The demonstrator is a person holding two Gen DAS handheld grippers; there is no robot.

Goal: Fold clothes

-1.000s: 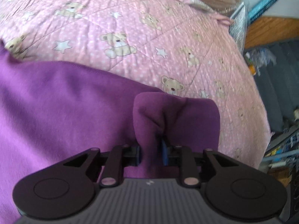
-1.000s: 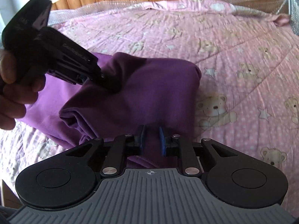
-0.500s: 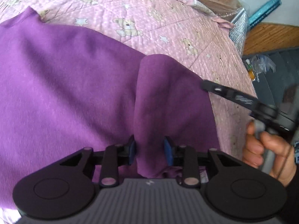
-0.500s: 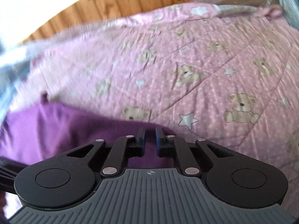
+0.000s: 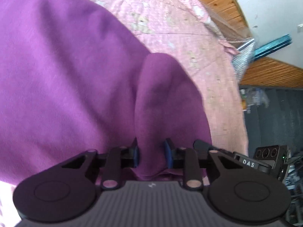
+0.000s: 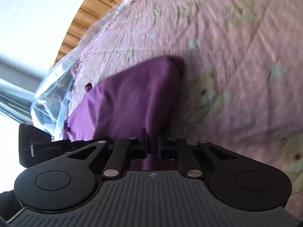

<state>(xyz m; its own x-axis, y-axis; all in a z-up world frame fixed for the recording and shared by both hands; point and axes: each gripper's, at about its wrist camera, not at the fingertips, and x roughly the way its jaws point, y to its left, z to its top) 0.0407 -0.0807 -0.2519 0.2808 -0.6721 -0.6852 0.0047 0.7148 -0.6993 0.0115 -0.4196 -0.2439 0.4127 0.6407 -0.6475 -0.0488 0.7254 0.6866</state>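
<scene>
A purple garment (image 5: 66,79) lies spread over the pink teddy-bear quilt (image 5: 180,28). My left gripper (image 5: 151,154) is shut on a raised fold of the purple garment, which bunches up between its blue pads (image 5: 168,156). My right gripper (image 6: 152,145) is shut on another edge of the same garment (image 6: 128,102), which hangs in a thick fold ahead of its fingers. The right gripper's body shows at the lower right of the left wrist view (image 5: 251,163). The left gripper's body shows at the lower left of the right wrist view (image 6: 43,147). The views are blurred.
The quilt (image 6: 236,56) covers the bed. A wooden panel wall (image 5: 217,1) and clear plastic wrap (image 6: 56,87) run along the far bed edge. Beyond the right bed edge are a grey floor (image 5: 274,113) and clutter (image 5: 253,98).
Both grippers have swung with the garment still held. The left view now looks further along the spread cloth. The right view has tilted sharply, and the purple fold now hangs ahead of its fingers.
</scene>
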